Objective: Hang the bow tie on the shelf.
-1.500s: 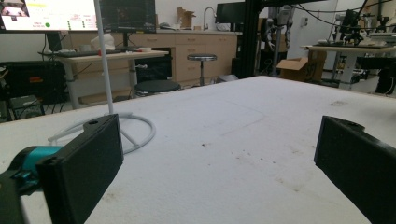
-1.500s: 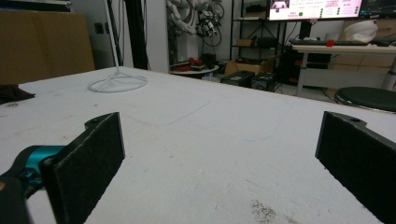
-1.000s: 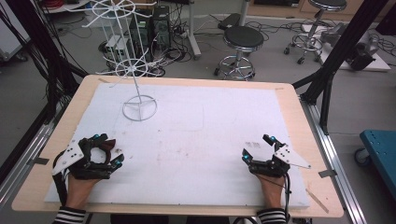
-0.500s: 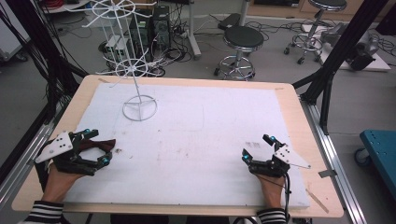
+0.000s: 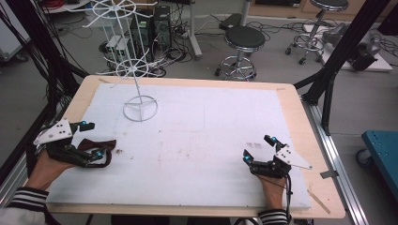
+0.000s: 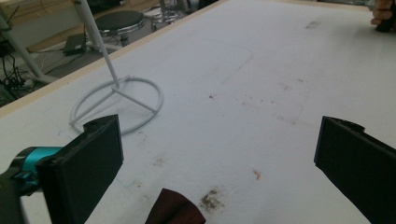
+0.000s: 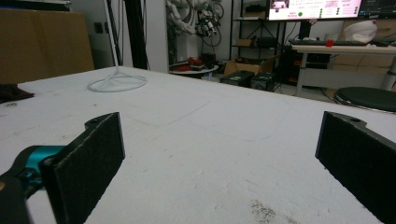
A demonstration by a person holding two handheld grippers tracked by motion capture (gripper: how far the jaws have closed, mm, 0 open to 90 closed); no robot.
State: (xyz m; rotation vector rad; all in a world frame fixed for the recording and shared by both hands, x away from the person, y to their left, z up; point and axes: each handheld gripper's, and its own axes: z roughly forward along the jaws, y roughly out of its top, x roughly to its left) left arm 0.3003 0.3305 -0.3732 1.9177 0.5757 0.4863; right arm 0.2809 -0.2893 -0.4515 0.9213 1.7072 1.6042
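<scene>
- The left gripper [image 5: 89, 139] is hovering at the near-left of the white mat [image 5: 211, 140], its jaws spread wide around a dark red cloth [image 5: 96, 144] without pinching it.
- In the left gripper view one corner of that cloth [image 6: 173, 209] is poking up between the open jaws, right at the bottom edge, so the jaws are straddling it rather than closing on it.
- The right gripper [image 5: 259, 150] is resting at the near-right of the mat, jaws likewise spread and holding nothing.
- The cloth is lying crumpled on the mat, just beside a brownish stain [image 6: 212, 199]; its longer side seems to be running left to right, one tip pointing toward the mat's middle, though the gripper is covering much of it.
- Judging from this, the work is only beginning: the cloth is not yet gripped or lifted, and the white wire rack [image 5: 136, 75] at the far-left is standing bare.
- What is left appears to be closing on the cloth, raising it, and probably carrying it toward the rack.
</scene>
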